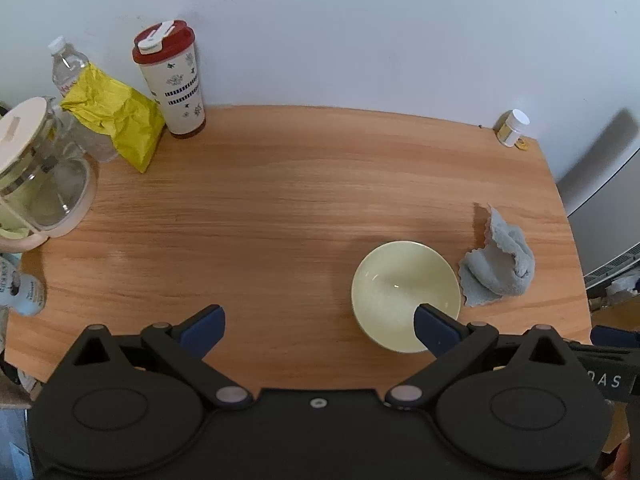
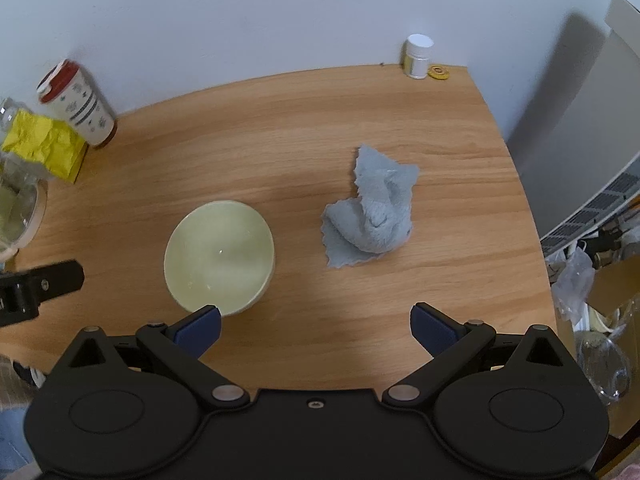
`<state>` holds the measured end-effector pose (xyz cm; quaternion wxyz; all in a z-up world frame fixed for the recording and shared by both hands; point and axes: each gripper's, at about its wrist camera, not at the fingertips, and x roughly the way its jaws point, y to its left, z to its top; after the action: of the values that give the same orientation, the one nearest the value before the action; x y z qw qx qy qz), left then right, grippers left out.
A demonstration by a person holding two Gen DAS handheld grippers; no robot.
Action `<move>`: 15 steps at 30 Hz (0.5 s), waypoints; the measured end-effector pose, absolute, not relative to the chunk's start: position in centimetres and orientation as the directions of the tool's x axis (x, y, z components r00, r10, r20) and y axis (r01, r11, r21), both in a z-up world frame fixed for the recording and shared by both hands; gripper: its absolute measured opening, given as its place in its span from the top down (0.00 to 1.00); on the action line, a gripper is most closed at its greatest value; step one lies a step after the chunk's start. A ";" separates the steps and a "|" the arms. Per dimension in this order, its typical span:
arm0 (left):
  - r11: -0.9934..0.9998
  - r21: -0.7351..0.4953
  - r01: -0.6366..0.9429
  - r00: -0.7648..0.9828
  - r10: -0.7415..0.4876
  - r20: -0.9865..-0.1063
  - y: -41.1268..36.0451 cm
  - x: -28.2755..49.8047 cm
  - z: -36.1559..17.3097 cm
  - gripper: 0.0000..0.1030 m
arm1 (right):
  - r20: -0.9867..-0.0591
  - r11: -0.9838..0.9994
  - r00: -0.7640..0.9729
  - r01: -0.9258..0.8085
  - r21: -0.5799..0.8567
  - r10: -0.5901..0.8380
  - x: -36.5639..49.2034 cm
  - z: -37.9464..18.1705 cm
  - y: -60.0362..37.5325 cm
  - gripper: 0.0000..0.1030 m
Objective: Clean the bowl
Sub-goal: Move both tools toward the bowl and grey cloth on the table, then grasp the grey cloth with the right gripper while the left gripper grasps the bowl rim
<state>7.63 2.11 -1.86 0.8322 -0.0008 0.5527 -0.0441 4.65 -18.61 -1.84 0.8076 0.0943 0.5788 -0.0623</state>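
A pale yellow-green bowl (image 1: 404, 292) stands upright on the wooden table (image 1: 260, 208), toward the front right; it also shows in the right wrist view (image 2: 219, 256). A crumpled light blue cloth (image 1: 498, 268) lies just right of it, apart from the bowl, and shows in the right wrist view (image 2: 372, 216). My left gripper (image 1: 318, 330) is open and empty, above the table's front, its right finger over the bowl's near side. My right gripper (image 2: 316, 326) is open and empty, in front of the gap between bowl and cloth.
At the back left stand a red-lidded tumbler (image 1: 174, 80), a yellow bag (image 1: 120, 120), a water bottle (image 1: 66, 66) and a glass jar with white lid (image 1: 36, 172). A small white-capped jar (image 1: 512, 128) sits at the back right corner. A refrigerator (image 2: 580, 140) stands right of the table.
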 end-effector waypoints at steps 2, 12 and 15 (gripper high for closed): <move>0.995 -0.061 0.081 0.372 -0.087 -0.924 2.7 8.4 -2.2 0.00 | -0.945 0.973 0.327 0.219 0.074 -0.002 4.7 -2.0 -18.7 0.00; 0.984 -0.060 0.168 0.334 -0.114 -0.935 2.8 10.0 -3.8 0.00 | -0.950 0.975 0.311 0.217 0.047 -0.023 4.7 -3.8 -18.3 0.00; 0.980 -0.066 0.190 0.324 -0.126 -0.938 2.4 10.2 -4.3 0.00 | -0.947 0.971 0.319 0.235 0.041 -0.037 4.5 -3.8 -18.9 0.01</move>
<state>10.21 2.41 -4.32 0.8131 0.0280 0.5733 -0.0970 4.55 -18.94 -3.85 0.8074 0.0857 0.5776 -0.0842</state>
